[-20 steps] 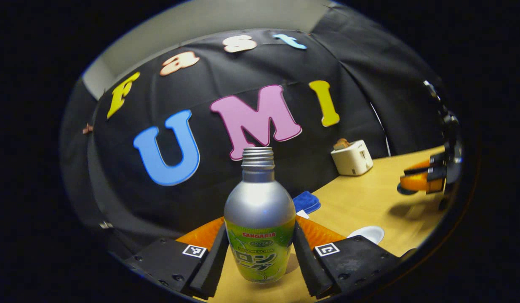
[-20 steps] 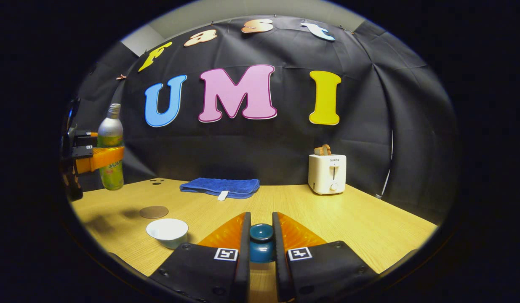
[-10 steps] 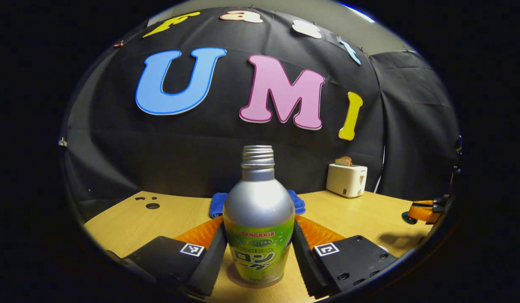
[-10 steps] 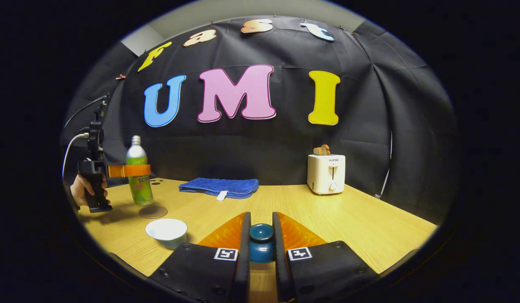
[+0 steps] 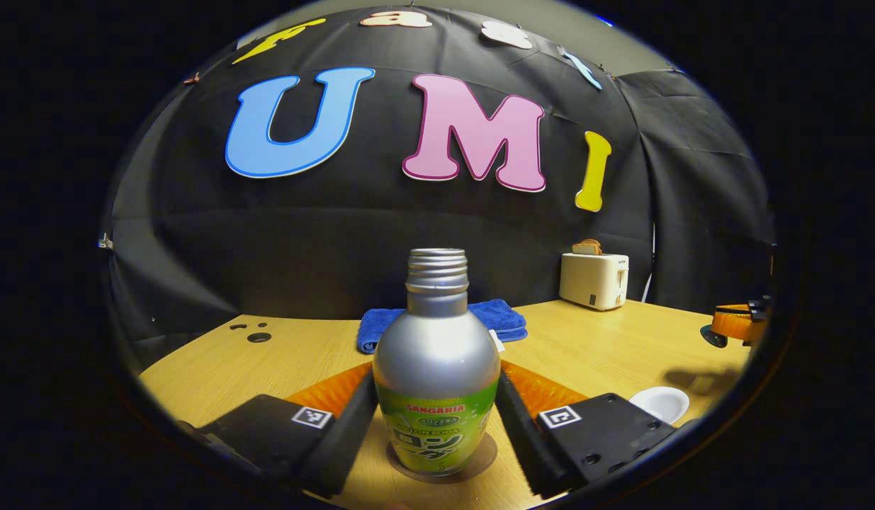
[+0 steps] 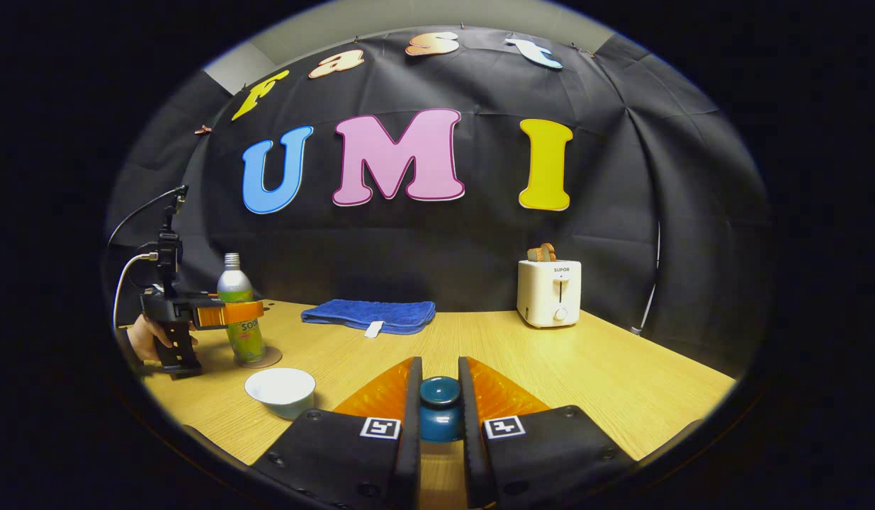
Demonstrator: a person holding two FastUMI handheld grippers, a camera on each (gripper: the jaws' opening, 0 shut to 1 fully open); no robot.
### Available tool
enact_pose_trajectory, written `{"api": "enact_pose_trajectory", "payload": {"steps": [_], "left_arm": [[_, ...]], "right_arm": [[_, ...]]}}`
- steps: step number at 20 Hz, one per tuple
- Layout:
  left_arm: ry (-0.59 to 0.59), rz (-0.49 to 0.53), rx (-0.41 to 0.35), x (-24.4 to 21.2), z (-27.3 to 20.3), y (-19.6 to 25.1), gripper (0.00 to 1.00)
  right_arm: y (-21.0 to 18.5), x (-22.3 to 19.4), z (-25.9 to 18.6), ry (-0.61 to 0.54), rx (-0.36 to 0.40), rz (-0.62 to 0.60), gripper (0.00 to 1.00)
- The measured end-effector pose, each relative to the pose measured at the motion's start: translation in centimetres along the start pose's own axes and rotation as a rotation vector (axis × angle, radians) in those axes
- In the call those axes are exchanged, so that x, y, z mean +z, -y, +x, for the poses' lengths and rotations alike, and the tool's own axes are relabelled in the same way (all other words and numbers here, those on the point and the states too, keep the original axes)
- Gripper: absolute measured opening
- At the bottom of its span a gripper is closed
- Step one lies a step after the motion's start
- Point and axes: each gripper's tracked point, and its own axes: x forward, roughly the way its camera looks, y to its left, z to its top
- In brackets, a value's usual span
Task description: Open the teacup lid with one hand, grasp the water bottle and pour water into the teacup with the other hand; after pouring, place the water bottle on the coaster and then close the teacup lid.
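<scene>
Near the counter's [image 6: 565, 375] left edge the left tongs [image 6: 237, 312] sit around the water bottle [image 5: 437, 368], which stands upright on the round coaster [image 5: 483, 457]; in the left gripper view both fingers [image 5: 352, 432] lie against the bottle's lower, labelled body, so the tongs look clamped on it, though whether they have begun to ease off I cannot tell; a hand [image 6: 148, 340] holds the grip behind them. The bottle is metal, stiff and smooth, its threaded mouth uncapped; I judge it slippery on the bare shoulder and surer on the label band, low down, where a hold also keeps it from tipping; partly emptied it should be light and easy to knock over as the tongs open, so they ought to part straight and back away level.

Just beside the coaster, towards the counter's near edge, the white teacup [image 6: 281, 391] stands open; thin-walled and surely fragile.

Further right, the right tongs [image 6: 439, 414] are shut on the knob of the dark teal teacup lid [image 6: 439, 405], held clear of the cup; glazed and brittle by the look of it, it wants lowering flat onto the rim, not dropping.
</scene>
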Motion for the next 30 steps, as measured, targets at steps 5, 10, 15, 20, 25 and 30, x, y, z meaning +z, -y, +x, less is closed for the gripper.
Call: {"api": "enact_pose_trajectory", "payload": {"steps": [5,10,15,20,25,30], "left_arm": [[0.003,0.022,-0.019,0.5,-3.7,0.5,0.98],[0.036,0.013,0.021,0.4,-9.2,-0.4,0.98],[0.046,0.0,0.079,-1.2,-12.7,-1.3,0.98],[0.053,0.009,0.104,-1.6,-13.3,-2.4,0.97],[0.055,0.012,0.099,-1.7,-13.9,-2.6,0.98],[0.056,0.012,0.1,-1.6,-13.9,-2.7,0.98]], "right_arm": [[0.0,0.0,0.0,0.0,0.001,0.0,0.28],[0.0,0.1,0.0,0.0,0.001,0.0,0.28],[0.0,0.0,0.0,0.0,0.001,0.0,0.28],[-0.8,0.0,0.0,0.002,0.023,0.003,0.28],[-6.9,0.1,0.2,-0.013,0.122,0.054,0.28],[-12.6,-0.1,1.6,-0.049,0.208,0.037,0.28]]}}
